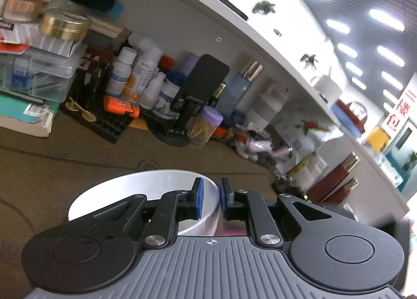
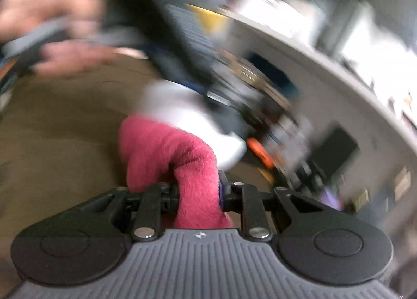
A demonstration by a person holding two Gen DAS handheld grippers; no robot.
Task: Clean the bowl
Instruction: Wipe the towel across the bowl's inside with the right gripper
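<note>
A white bowl [image 1: 146, 189] sits on the brown desk mat, low in the left wrist view. My left gripper [image 1: 210, 194] is shut on the bowl's right rim, one blue pad [image 1: 198, 198] inside the wall and one outside. In the blurred right wrist view my right gripper [image 2: 199, 192] is shut on a pink cloth [image 2: 166, 147], which bulges forward toward the white bowl [image 2: 182, 114]. The other hand-held gripper [image 2: 187, 46] and a hand [image 2: 52, 25] show above the bowl, blurred.
A white shelf [image 1: 234, 35] curves over the back of the desk. Under it stand stacked boxes [image 1: 36, 69], several bottles [image 1: 135, 77], a black phone stand [image 1: 192, 95] and a jar of toothpicks [image 1: 206, 127]. Red-brown boxes [image 1: 333, 181] lie at the right.
</note>
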